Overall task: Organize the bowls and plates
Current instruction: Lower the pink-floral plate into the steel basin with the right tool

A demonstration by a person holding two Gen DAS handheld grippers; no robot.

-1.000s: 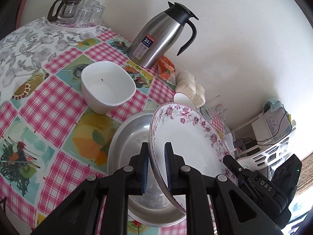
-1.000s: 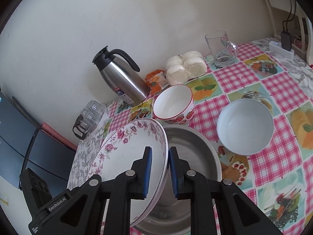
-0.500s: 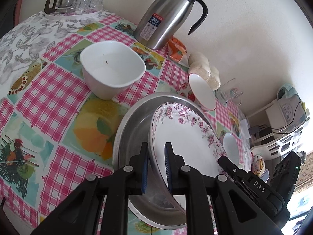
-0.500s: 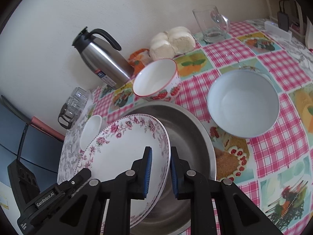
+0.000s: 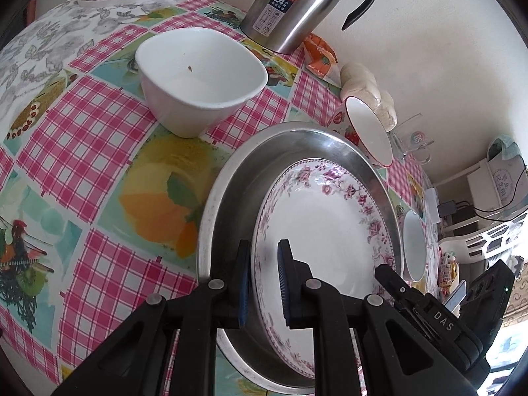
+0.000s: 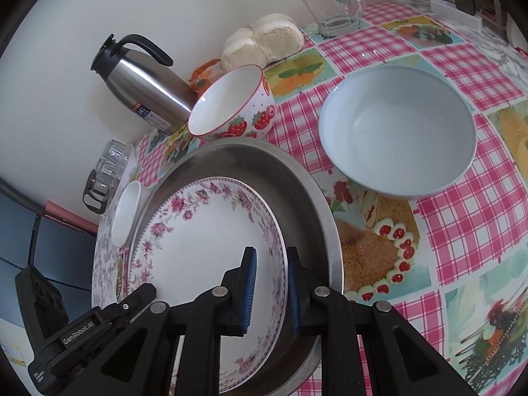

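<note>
While clamped at opposite rims by the left gripper (image 5: pixel 264 280) and right gripper (image 6: pixel 270 283), the floral-rimmed white plate (image 5: pixel 323 231) is held tilted inside the round steel basin (image 5: pixel 231 178).

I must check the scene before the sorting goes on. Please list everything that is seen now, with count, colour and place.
Floral-rimmed white plate: 1, pink and white, inside the tray, held at both edges.
Round steel tray: 1, silver, table centre.
Strawberry-printed bowl: 1, white and red, behind the tray.
Pale blue bowl: 1, right of the tray.
Squarish white bowl: 1, left of the tray.
Steel thermos jug: 1, silver and black, by the wall.
Clear glass mug: 1, far right.
Bread buns: white, by the wall.
Left gripper: black, shut on the plate.
Right gripper: black, shut on the plate.
</note>
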